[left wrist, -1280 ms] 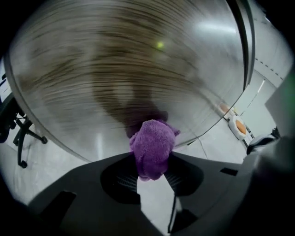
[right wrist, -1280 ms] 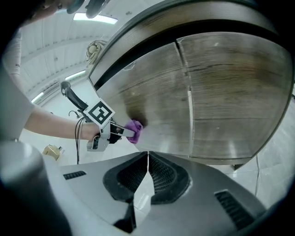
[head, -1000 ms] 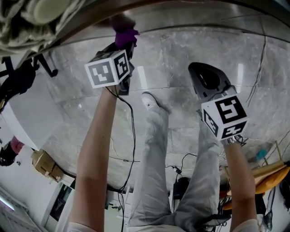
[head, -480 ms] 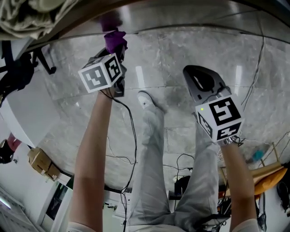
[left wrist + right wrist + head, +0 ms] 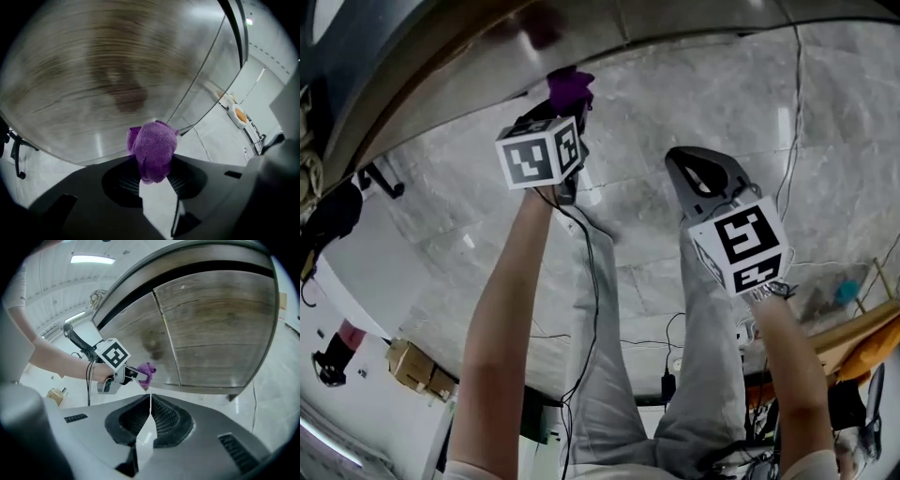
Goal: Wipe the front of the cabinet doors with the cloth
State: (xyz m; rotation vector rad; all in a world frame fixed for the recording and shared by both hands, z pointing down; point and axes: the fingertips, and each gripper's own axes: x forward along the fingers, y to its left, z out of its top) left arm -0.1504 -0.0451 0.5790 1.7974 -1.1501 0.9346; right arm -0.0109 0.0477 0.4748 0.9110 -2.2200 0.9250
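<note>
My left gripper is shut on a bunched purple cloth near the bottom edge of the wood-grain cabinet door. In the left gripper view the cloth sticks out of the jaws in front of the door, which carries a dark smudge; whether the cloth touches it I cannot tell. The right gripper view shows the left gripper and the cloth low on the left door, beside the right door. My right gripper is shut on nothing and stays back from the cabinet.
The floor is grey marble tile. Black cables trail across it around the person's legs. A cardboard box lies at the lower left and yellow items at the right. A cabinet leg stands at the lower right.
The left gripper with the cloth swung left, then back right along the door's lower edge. The right gripper drifted slightly left. The head view shifted.
</note>
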